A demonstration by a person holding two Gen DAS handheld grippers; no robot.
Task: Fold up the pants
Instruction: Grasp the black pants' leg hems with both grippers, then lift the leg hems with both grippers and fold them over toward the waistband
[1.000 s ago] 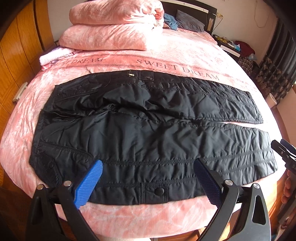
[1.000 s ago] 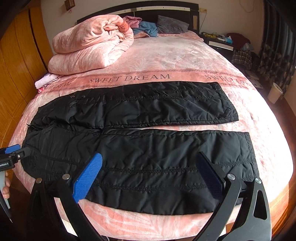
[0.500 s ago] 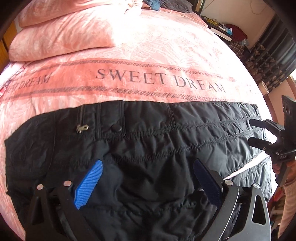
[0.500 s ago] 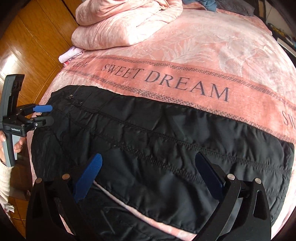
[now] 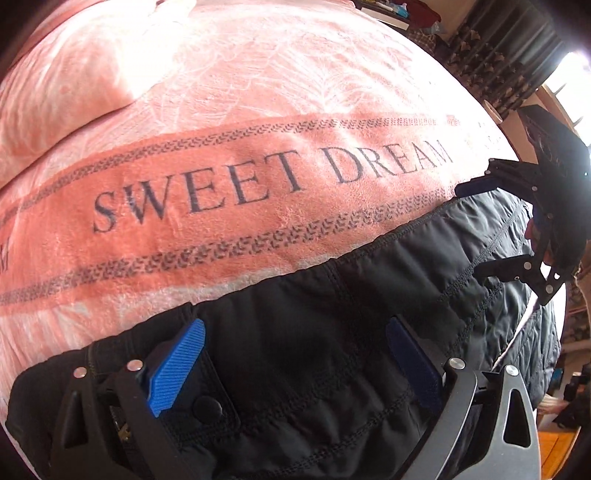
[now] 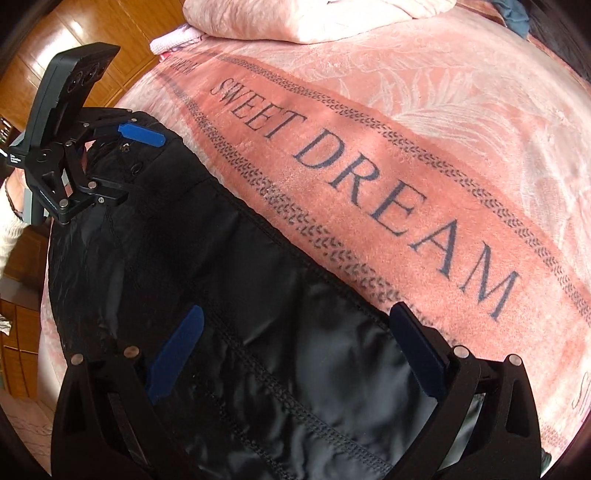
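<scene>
A wide bed fills my view, covered by a pink blanket (image 5: 258, 74) with a darker band (image 5: 221, 206) lettered "SWEET DREAM" running across it. A folded pink quilt (image 6: 295, 18) sits toward the head of the bed, a small white-and-pink cloth (image 6: 173, 38) just beside it at the bed's edge. Glossy wooden panelling (image 6: 92, 29) lines the room on my left side. On my right hang dark patterned curtains (image 5: 491, 59) beside a bright window (image 5: 569, 77); daylight washes the blanket pale.
</scene>
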